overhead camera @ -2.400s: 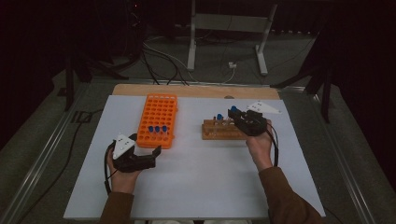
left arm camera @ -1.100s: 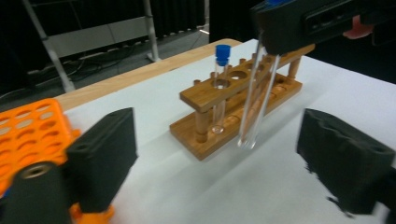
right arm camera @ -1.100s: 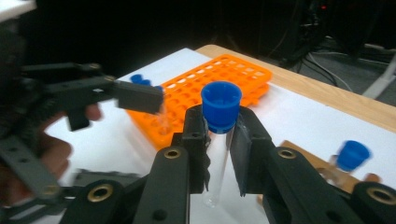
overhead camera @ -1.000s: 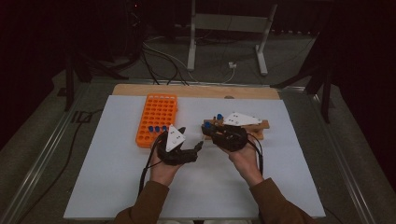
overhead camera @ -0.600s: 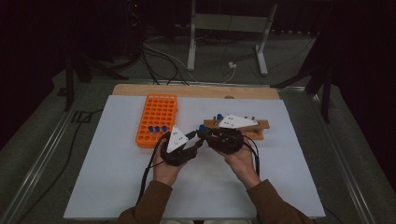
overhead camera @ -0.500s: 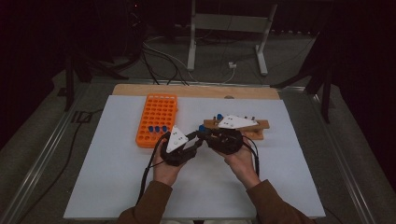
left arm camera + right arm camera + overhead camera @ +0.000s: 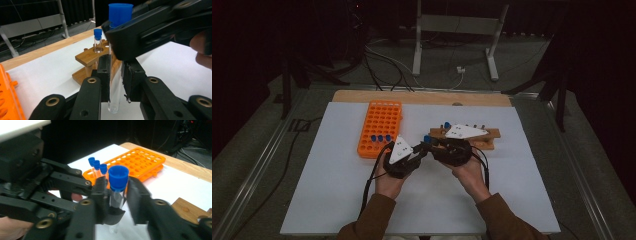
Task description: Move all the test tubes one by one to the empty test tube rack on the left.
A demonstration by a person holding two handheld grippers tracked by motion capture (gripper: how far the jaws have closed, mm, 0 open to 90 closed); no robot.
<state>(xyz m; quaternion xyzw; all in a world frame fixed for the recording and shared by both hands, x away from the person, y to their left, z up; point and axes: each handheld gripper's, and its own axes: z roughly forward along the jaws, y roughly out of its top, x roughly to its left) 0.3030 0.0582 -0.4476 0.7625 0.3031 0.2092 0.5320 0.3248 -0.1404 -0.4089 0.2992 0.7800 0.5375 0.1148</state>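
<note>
Just at 5 o'clock of the orange rack [image 7: 379, 127], the right gripper [image 7: 428, 145] clamps 1 blue-capped tube [image 7: 115, 55] upright so the left gripper [image 7: 418, 154], jaws narrowed around its glass, can take it.

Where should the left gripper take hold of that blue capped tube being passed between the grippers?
On the clear glass body below the blue cap, coming from the side: the tube stands upright, the right gripper brackets its top, and the left gripper already brackets its bare middle.
</note>
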